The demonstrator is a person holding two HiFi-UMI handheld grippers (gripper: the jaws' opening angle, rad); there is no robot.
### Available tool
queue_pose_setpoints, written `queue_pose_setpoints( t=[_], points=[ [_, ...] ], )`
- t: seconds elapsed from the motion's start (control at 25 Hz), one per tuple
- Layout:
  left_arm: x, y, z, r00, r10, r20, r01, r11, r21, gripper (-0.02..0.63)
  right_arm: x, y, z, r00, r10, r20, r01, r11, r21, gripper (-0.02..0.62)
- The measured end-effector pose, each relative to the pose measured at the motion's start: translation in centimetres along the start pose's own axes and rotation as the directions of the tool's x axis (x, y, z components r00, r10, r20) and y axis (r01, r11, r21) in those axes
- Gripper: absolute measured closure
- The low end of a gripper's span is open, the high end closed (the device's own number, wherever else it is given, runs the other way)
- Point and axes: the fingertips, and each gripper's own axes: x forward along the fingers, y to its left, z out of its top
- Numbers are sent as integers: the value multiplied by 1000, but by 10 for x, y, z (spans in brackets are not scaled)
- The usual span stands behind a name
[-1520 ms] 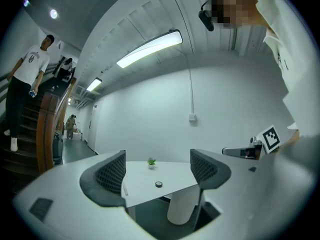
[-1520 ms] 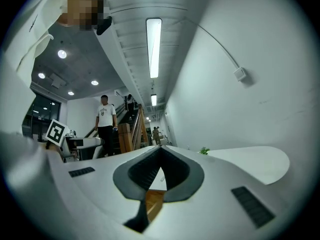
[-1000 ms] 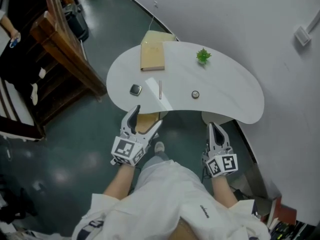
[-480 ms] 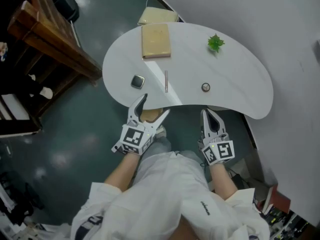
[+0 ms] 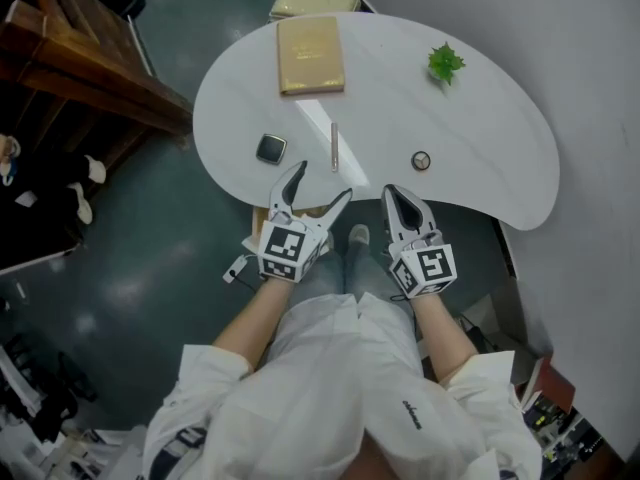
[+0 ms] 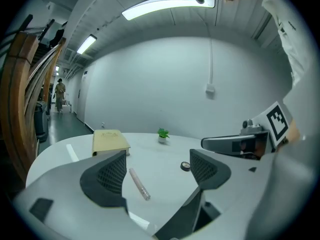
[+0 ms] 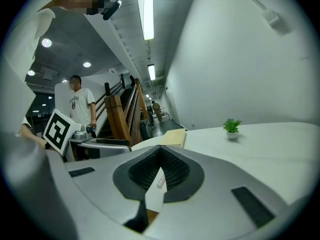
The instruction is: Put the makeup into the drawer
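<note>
While the left gripper (image 5: 322, 184) hovers with jaws wide apart and the right gripper (image 5: 393, 194) with jaws closed and empty at the desk's (image 5: 480, 148) near edge, the tube (image 5: 334, 147), compact (image 5: 271, 149) and pot (image 5: 421, 160) lie untouched on top, so the approach is in hand and closing on the tube looks next.

On my bench (image 5: 490, 183): book (image 5: 310, 55) back left, potted plant (image 5: 444, 65) back right; nearer me, compact (image 5: 271, 149), tube (image 5: 334, 147) and round tin (image 5: 421, 160) run left to right.
</note>
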Motion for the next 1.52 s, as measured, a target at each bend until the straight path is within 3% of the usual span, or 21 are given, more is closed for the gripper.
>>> queue_pose_setpoints(
  t=[0.24, 0.6, 1.44, 1.52],
  points=[
    [49, 18, -40, 993, 50, -111, -51, 999, -9, 221, 42, -29, -34, 996, 15, -89, -14, 1000, 8, 578],
    [105, 39, -95, 962, 107, -251, -117, 993, -23, 221, 81, -62, -74, 986, 53, -160, -47, 998, 40, 578],
    [135, 63, -132, 910, 183, -372, -202, 979, -14, 224, 105, -72, -105, 978, 59, -202, -44, 996, 78, 578],
    [135, 66, -134, 899, 204, -388, -219, 976, 5, 266, 103, -72, -106, 977, 58, -204, -43, 996, 80, 578]
  ],
)
